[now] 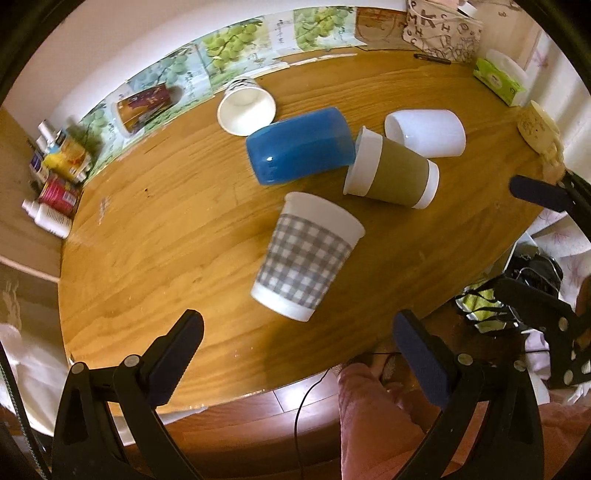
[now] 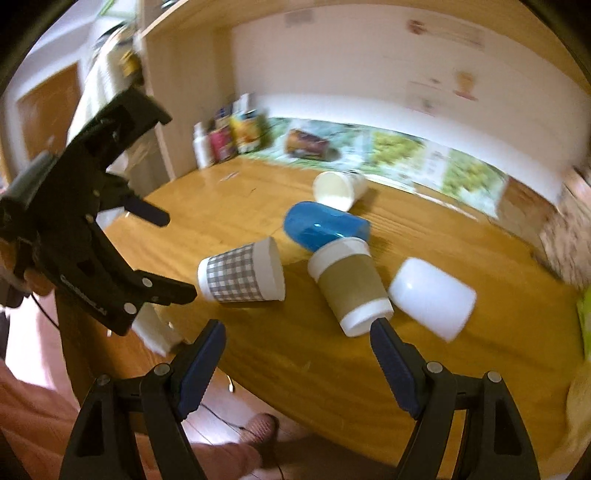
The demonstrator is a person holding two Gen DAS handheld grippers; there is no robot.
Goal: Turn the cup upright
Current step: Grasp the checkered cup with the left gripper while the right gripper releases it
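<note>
Several cups lie on their sides on the wooden table (image 1: 155, 229): a grey-checked paper cup (image 1: 308, 256) (image 2: 242, 273), a brown-sleeved paper cup (image 1: 393, 173) (image 2: 351, 286), a blue plastic cup (image 1: 301, 146) (image 2: 325, 225), a white plastic cup (image 1: 426, 131) (image 2: 432, 297) and a white paper cup (image 1: 246, 110) (image 2: 339, 190). My left gripper (image 1: 297, 325) is open and empty, just short of the checked cup's base. My right gripper (image 2: 297, 332) is open and empty, near the table's front edge, below the brown-sleeved cup. The left gripper (image 2: 164, 254) also shows in the right wrist view, left of the checked cup.
A mug (image 1: 146, 107) lies on a grape-patterned mat along the wall. Bottles and boxes (image 1: 55, 177) crowd the far left corner. A tissue pack (image 1: 498, 79), a patterned bag (image 1: 441, 31) and a pen (image 1: 432, 58) sit at the far right. The table's front edge is close to both grippers.
</note>
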